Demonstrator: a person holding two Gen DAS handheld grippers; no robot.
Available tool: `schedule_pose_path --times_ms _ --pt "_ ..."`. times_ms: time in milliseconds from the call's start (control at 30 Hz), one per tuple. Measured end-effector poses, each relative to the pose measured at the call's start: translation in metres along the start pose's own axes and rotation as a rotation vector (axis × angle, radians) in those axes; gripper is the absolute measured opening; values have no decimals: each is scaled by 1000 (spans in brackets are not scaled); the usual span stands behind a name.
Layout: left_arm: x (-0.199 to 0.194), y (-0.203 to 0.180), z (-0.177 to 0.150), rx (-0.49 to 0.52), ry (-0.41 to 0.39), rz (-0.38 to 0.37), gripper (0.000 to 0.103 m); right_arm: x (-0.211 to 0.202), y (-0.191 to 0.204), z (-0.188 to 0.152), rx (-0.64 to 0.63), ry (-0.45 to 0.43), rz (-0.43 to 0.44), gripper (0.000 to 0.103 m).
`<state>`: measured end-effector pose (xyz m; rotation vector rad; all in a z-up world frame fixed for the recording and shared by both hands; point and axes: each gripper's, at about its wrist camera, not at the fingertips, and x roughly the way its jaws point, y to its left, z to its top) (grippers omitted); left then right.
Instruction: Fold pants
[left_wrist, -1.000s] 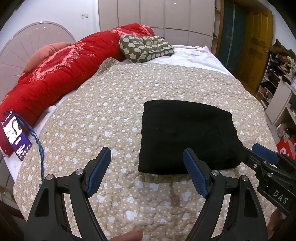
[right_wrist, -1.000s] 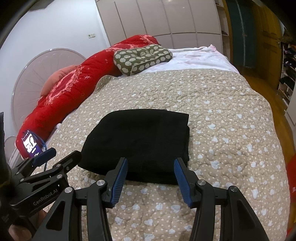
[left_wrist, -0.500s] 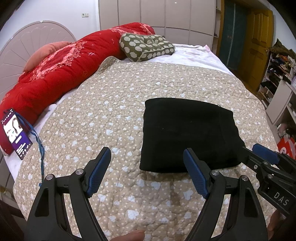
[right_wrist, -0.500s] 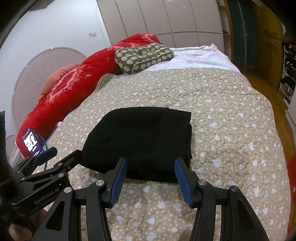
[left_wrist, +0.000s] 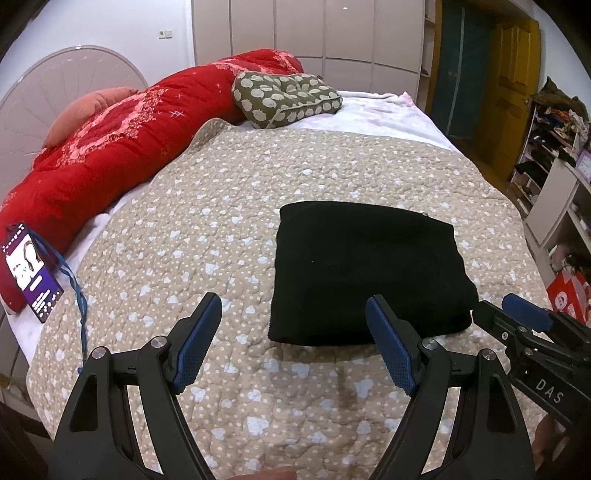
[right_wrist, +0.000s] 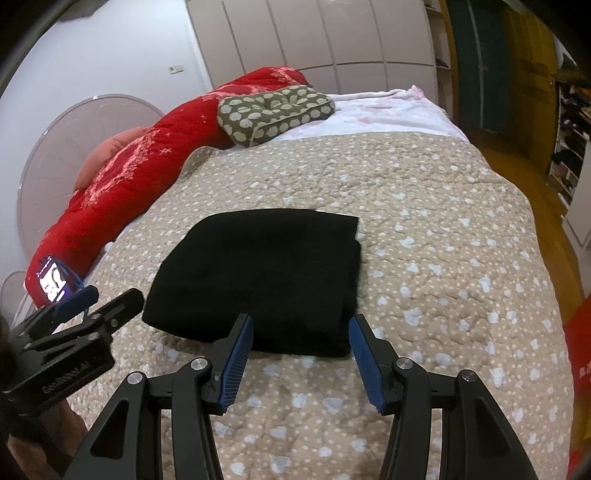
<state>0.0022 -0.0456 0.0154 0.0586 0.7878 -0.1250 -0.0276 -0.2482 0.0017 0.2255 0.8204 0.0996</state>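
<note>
The black pants lie folded into a compact rectangle on the beige quilt; in the right wrist view the pants sit just beyond the fingers. My left gripper hovers open above the quilt, near the fold's front-left corner, with nothing between its blue pads. My right gripper is also open and empty, poised over the fold's near edge without touching it. Each gripper shows at the edge of the other's view: the right gripper and the left gripper.
A red duvet runs along the left side of the bed, with a green patterned cushion at the far end. A phone on a blue lanyard lies at the left edge. Shelves and a yellow door stand to the right.
Both views have shifted only slightly; the folded pants lie as before and both grippers stay open and empty.
</note>
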Motion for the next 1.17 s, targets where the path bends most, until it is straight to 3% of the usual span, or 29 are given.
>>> schedule_pose_path --times_ms 1167 --pt "1 -7 -3 10 18 -32 81 1 -16 -7 27 19 -8 52"
